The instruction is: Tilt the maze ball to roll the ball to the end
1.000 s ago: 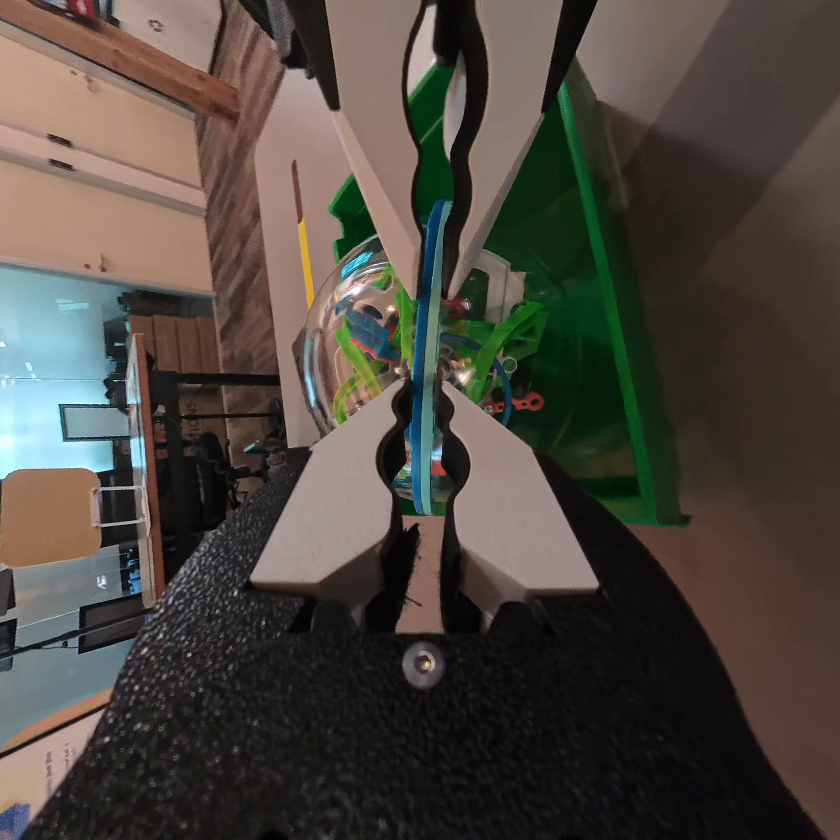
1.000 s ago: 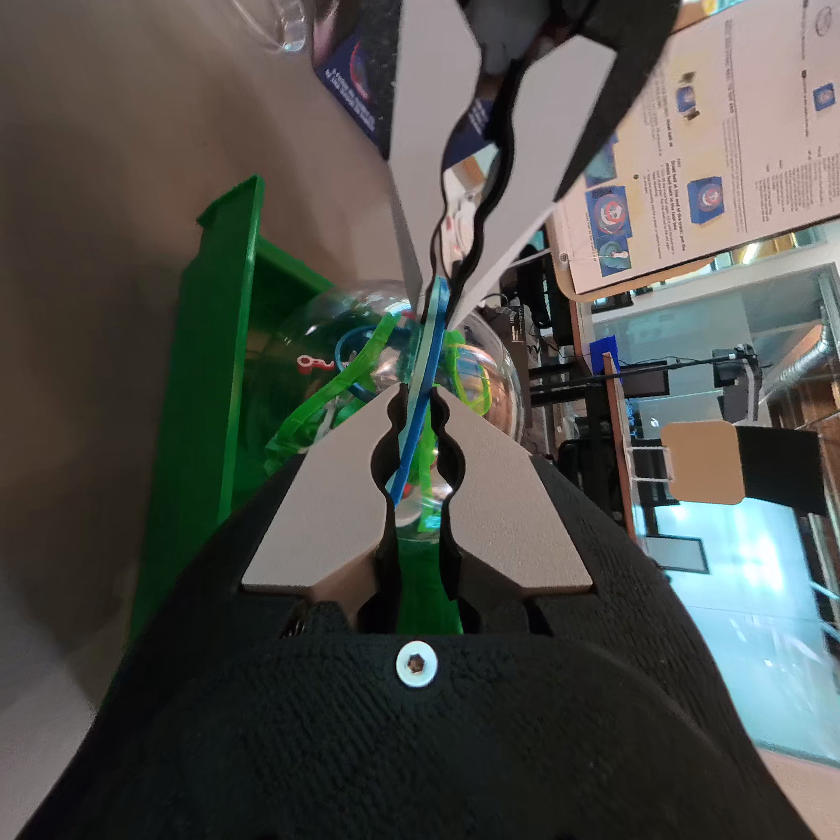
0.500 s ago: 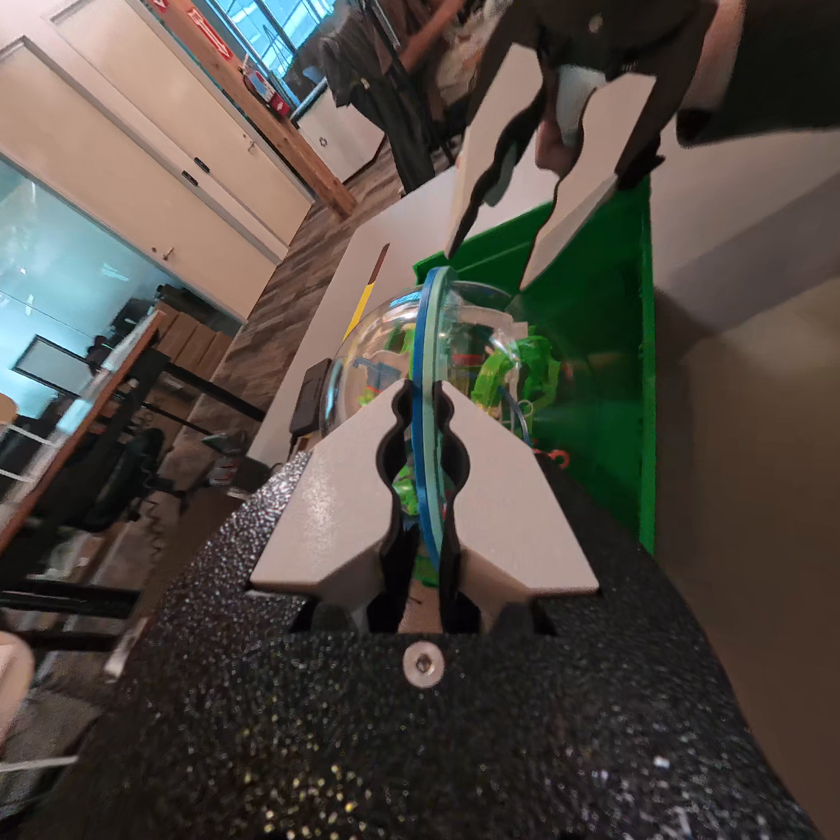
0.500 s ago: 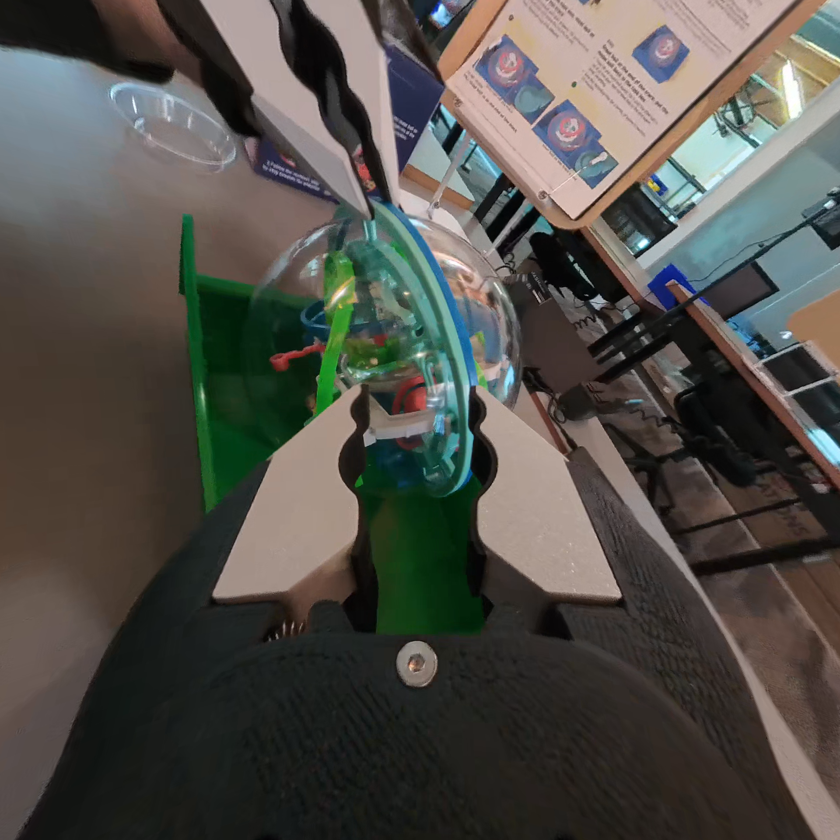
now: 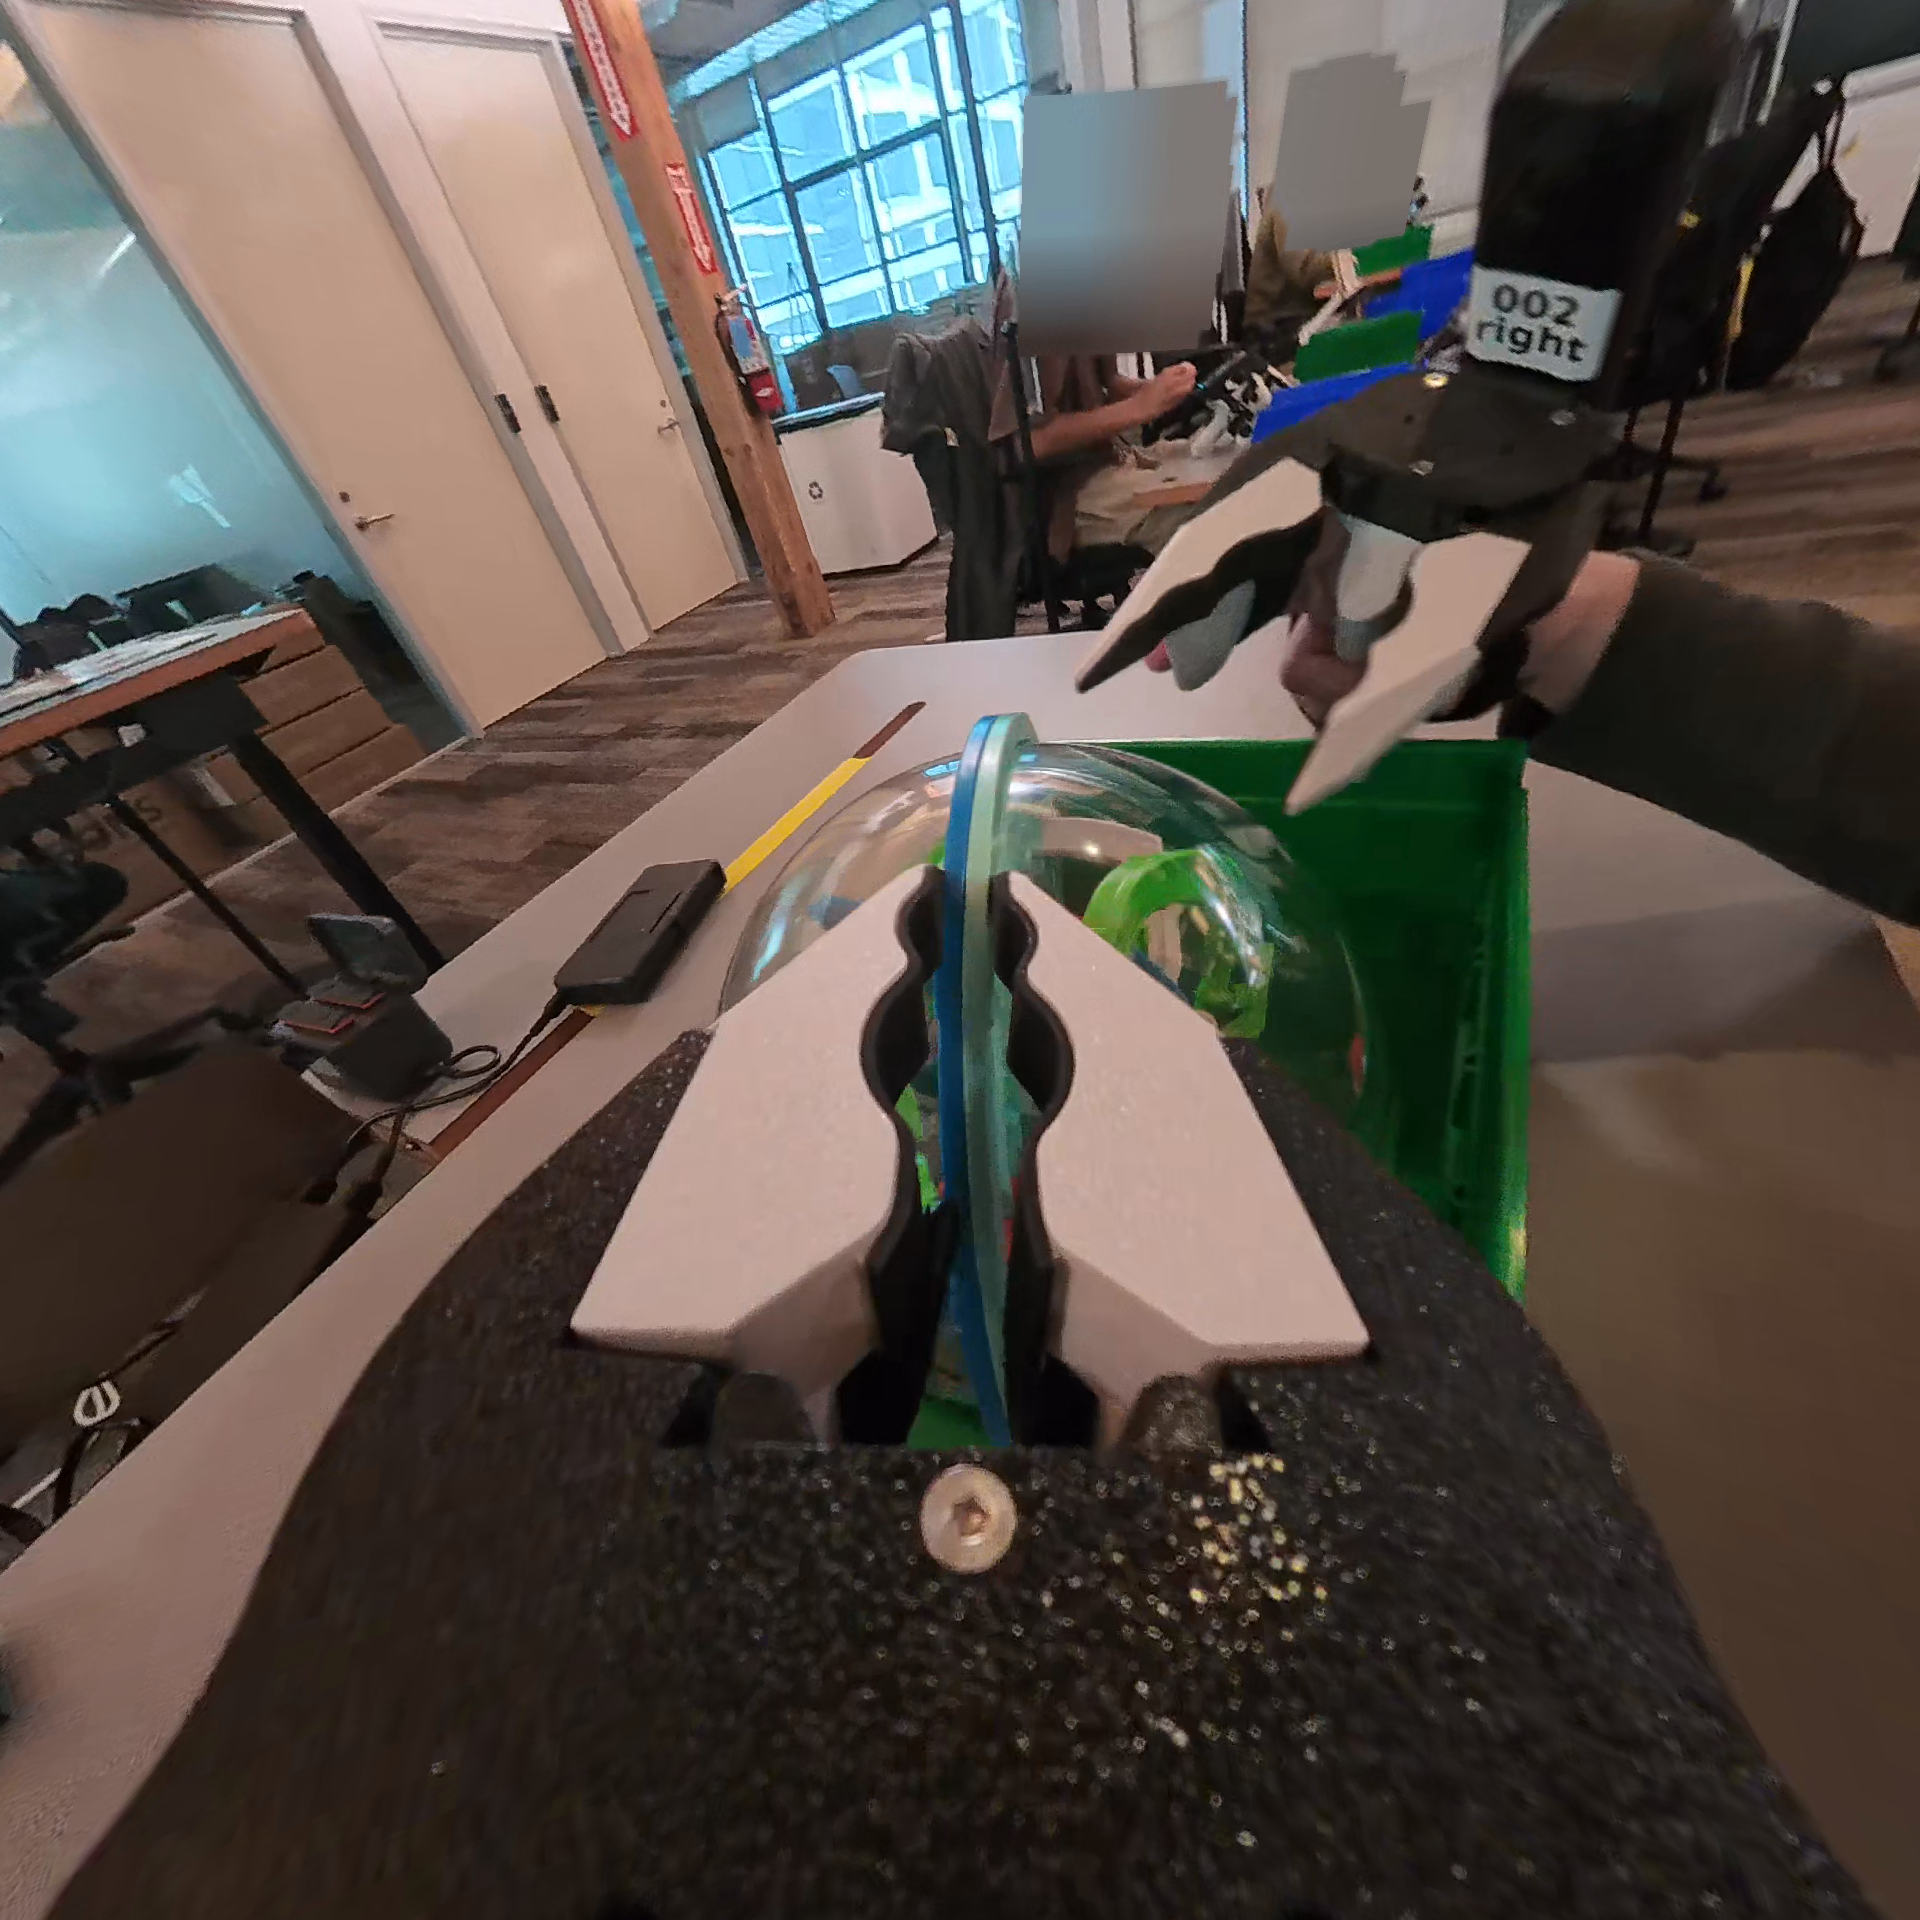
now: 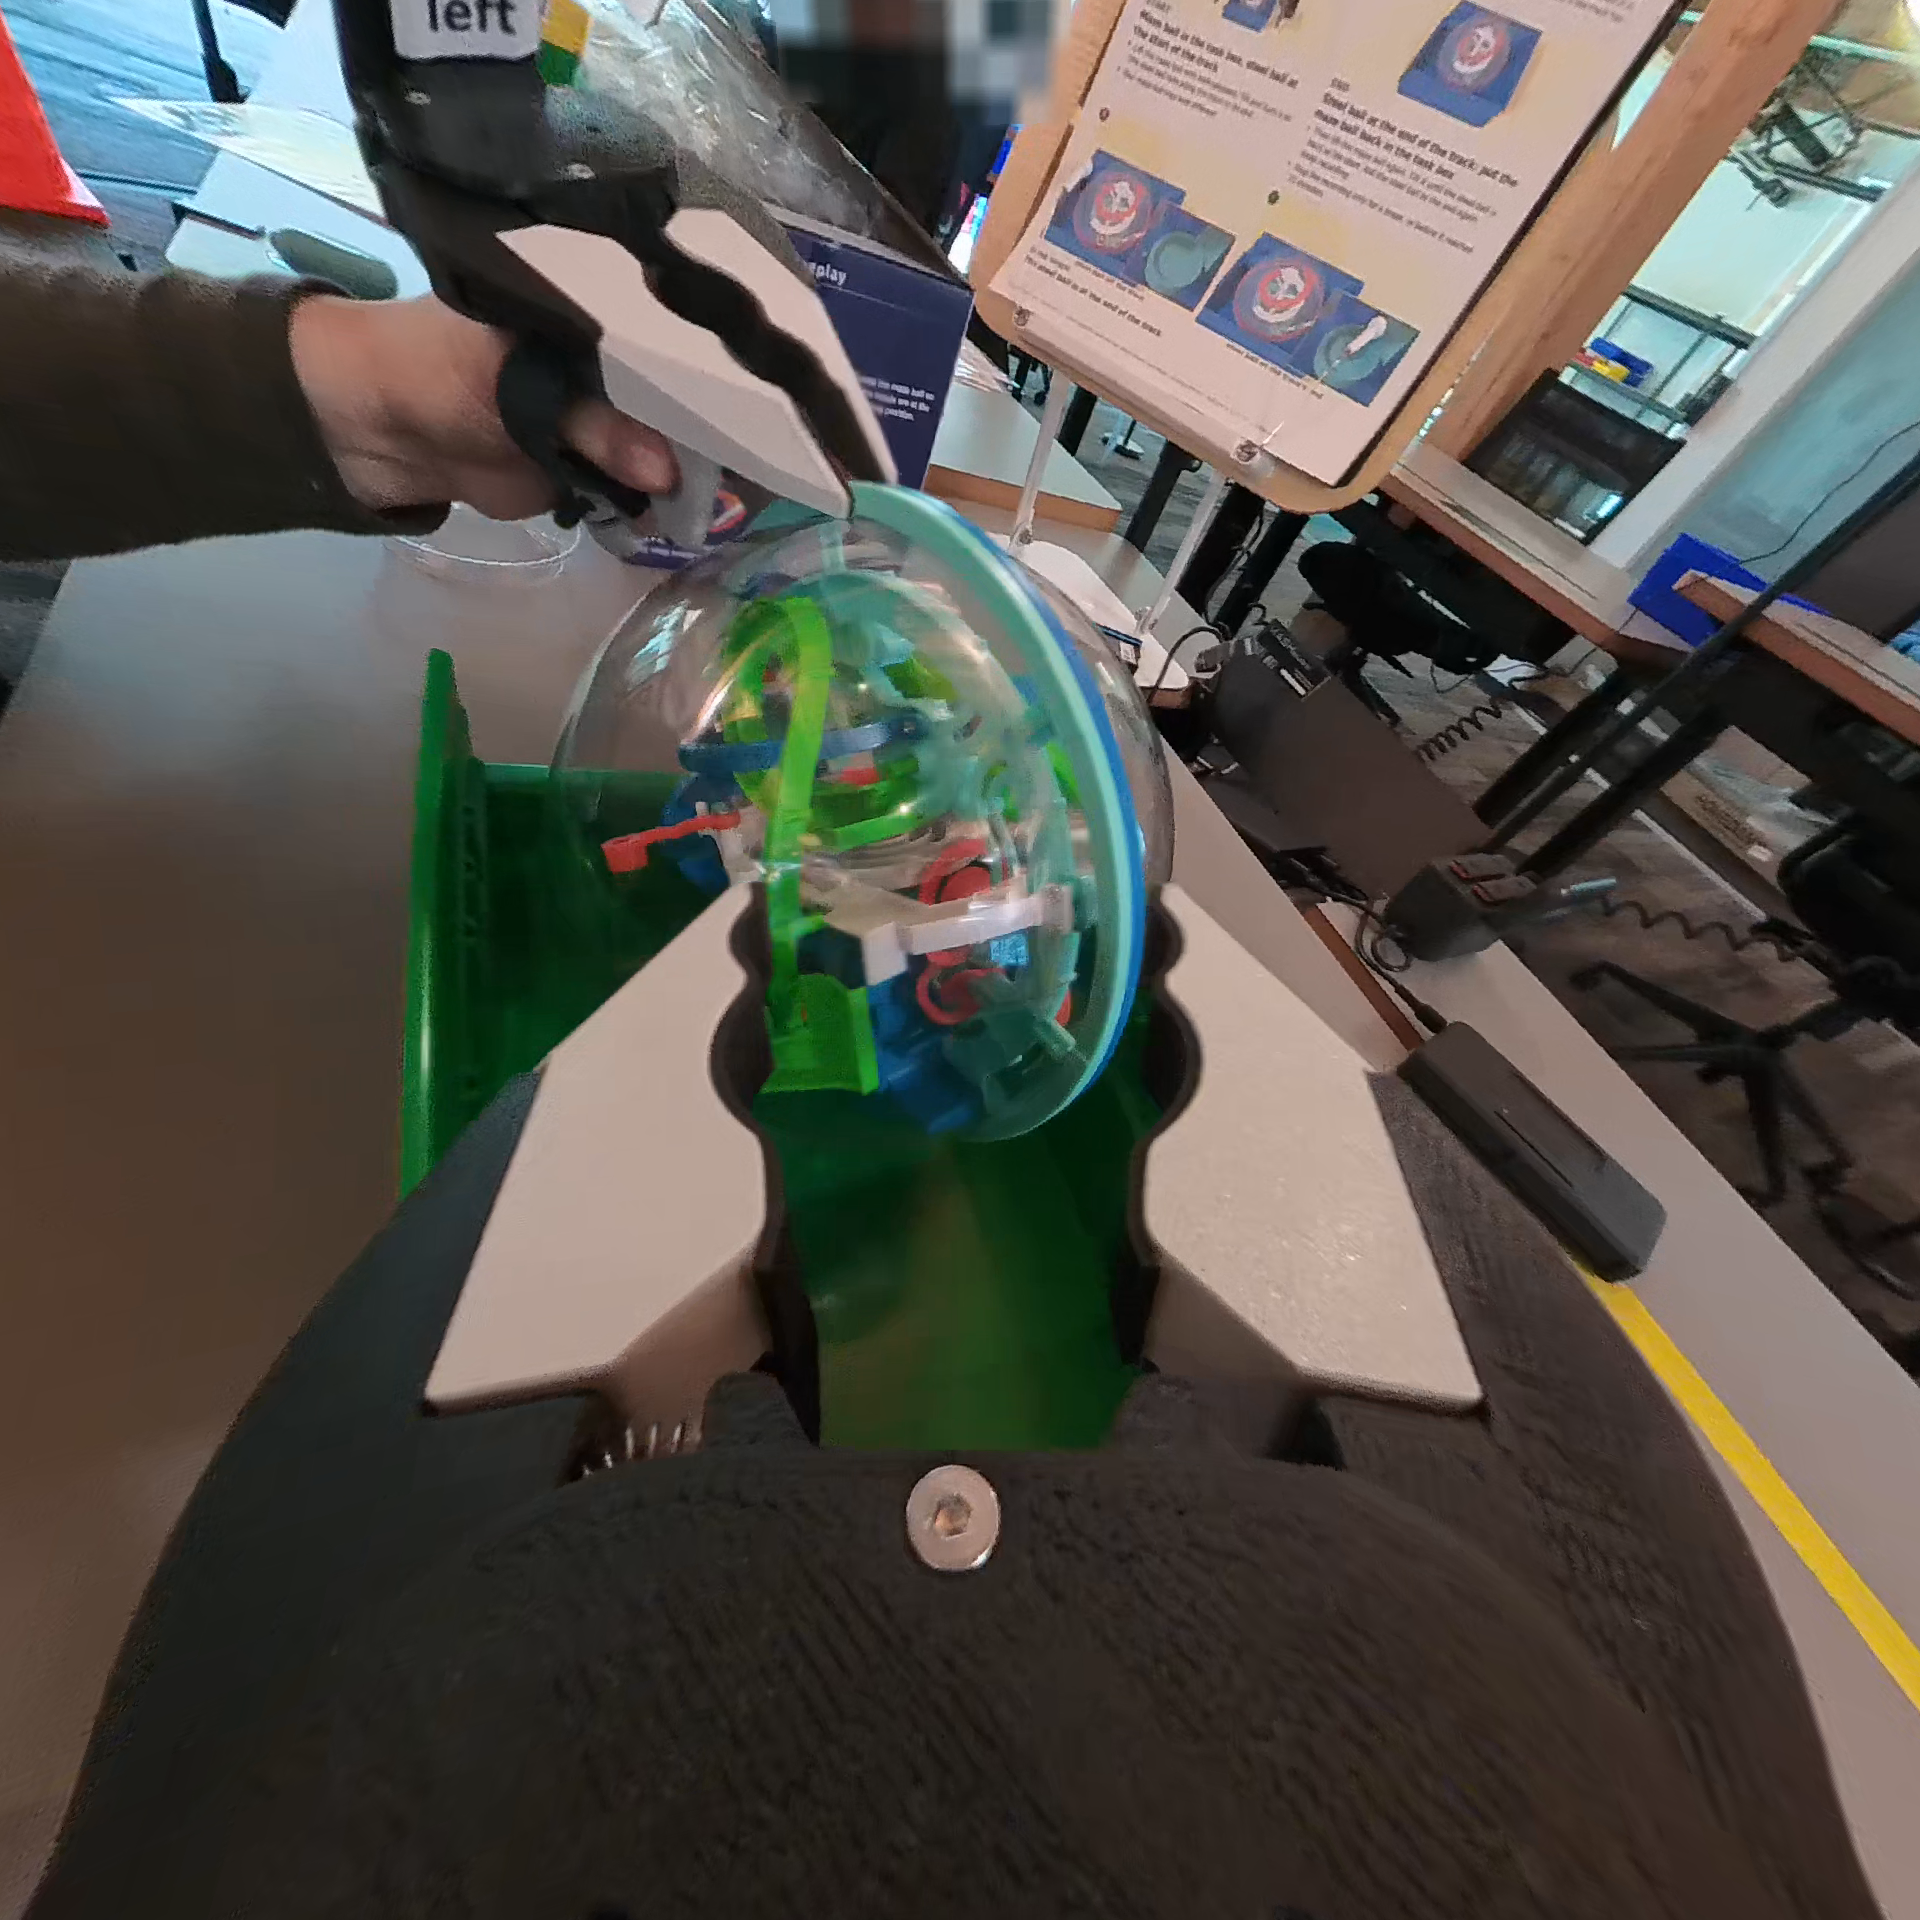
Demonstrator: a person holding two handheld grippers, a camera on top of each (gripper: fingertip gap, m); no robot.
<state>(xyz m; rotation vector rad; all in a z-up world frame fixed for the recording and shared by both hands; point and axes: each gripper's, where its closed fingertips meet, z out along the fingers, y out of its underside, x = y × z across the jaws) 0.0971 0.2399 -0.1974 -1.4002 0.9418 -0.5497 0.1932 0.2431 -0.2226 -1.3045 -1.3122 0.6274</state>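
The maze ball (image 5: 1153, 831) is a clear sphere with green, blue and red tracks inside and a blue and teal rim around its middle. It hangs over the green bin (image 5: 1455, 935). My left gripper (image 5: 968, 878) is shut on the rim, which runs straight between its pads. In the right wrist view the left gripper (image 6: 847, 499) clamps the rim at the top of the ball (image 6: 862, 810). My right gripper (image 6: 956, 896) is open wide, and its fingers stand apart from the ball. In the left wrist view the right gripper (image 5: 1190, 743) is open above the bin.
A black power bank (image 5: 639, 930) lies by a yellow tape strip (image 5: 790, 821) at the table's edge. An instruction board (image 6: 1299, 208), a blue box (image 6: 883, 322) and a clear dish (image 6: 478, 556) stand beyond the bin (image 6: 447, 883). A person sits at a far desk (image 5: 1091, 436). One gripper's finger ends stand about 11 cm off the other's.
A second ago both grippers clamped the rim. My right gripper has let go, opened wide and drawn back. My left gripper keeps its hold and has swung the ball round.
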